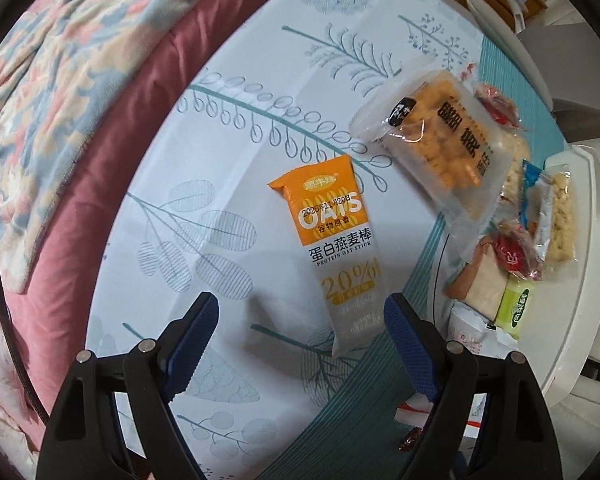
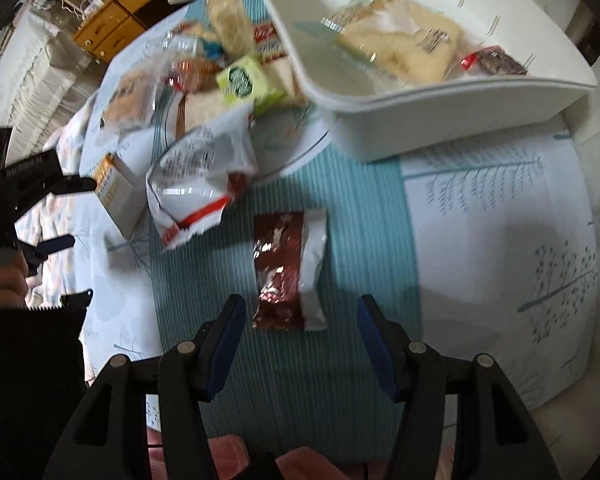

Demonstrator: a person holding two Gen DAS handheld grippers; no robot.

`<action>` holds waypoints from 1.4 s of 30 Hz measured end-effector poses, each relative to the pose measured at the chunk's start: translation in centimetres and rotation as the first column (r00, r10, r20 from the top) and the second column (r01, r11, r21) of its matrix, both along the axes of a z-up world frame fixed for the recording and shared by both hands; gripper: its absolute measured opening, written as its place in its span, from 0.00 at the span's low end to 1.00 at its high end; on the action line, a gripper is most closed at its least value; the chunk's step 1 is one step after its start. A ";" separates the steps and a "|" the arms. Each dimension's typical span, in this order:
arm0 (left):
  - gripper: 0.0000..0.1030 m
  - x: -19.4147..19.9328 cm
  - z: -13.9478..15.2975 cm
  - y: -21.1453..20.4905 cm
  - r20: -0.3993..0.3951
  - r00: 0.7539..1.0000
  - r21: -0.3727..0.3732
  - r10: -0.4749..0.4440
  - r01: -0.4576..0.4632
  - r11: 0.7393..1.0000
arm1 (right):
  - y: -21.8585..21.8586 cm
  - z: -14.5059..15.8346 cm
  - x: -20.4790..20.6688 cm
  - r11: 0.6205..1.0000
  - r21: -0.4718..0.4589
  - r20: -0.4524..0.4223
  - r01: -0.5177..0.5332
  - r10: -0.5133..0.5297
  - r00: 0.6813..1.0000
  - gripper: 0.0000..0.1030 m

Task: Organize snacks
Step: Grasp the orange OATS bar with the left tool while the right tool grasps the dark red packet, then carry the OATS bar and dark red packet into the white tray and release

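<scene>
Leaf-printed tablecloth is covering the work surface, with a pink quilt bunching along its left edge in the left wrist view. Left gripper is hanging over the cloth with jaws spread wide, nothing between them. Orange-and-white oat stick packet is lying flat just ahead of the fingers, its lower end nearing the right finger. Further right, a clear pack of golden crackers is overlapping a heap of small wrapped snacks.

Right wrist view is showing what the other cannot: a white bin sitting at upper right, already holding a pale bread pack and a dark wrapper. Torn white bag is lying left of centre, the snack heap behind it. Right gripper is standing moderately open and empty. Dark red-and-white snack bar is lying just ahead of and between its fingers, untouched. Left gripper is showing at this view's left edge, a hand gripping it.
</scene>
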State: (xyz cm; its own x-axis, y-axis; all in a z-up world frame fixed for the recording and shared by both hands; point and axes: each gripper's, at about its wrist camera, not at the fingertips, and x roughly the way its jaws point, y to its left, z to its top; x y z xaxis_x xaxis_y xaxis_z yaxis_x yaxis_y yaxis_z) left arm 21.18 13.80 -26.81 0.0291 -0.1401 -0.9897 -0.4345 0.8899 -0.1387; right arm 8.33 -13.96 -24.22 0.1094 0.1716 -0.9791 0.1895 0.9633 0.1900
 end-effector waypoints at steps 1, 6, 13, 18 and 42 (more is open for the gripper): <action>0.81 0.2 -0.3 0.0 -0.003 1.000 -0.002 -0.004 0.004 1.000 | 0.4 -0.3 0.0 1.000 -0.005 -0.009 -0.003 0.003 1.000 0.57; 0.81 1.2 -1.4 0.2 -0.026 1.000 -0.019 0.000 -0.001 1.000 | 2.0 -1.6 -0.2 0.998 -0.057 -0.049 -0.034 0.032 0.998 0.56; 0.81 2.2 -3.1 0.7 -0.061 0.998 -0.019 0.011 -0.012 1.000 | 3.7 -2.9 -0.3 0.992 -0.112 -0.078 -0.055 0.046 0.996 0.56; 0.81 2.4 -3.7 1.1 -0.069 0.997 -0.038 0.033 -0.036 0.999 | 4.7 -3.3 -0.2 0.989 -0.135 -0.074 -0.059 0.049 0.996 0.51; 0.19 2.3 -2.7 -0.8 0.004 1.000 -0.090 0.021 -0.021 0.996 | 2.2 -2.0 -0.1 0.998 -0.037 -0.012 -0.043 0.043 0.999 0.03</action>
State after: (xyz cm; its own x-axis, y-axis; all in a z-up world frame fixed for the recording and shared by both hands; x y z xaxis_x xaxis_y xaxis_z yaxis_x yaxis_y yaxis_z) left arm 23.50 13.01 -29.48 0.0382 -0.2282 -0.9729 -0.4521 0.8643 -0.2205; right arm 8.23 -11.79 -26.20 0.0920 0.1394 -0.9860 0.1498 0.9769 0.1521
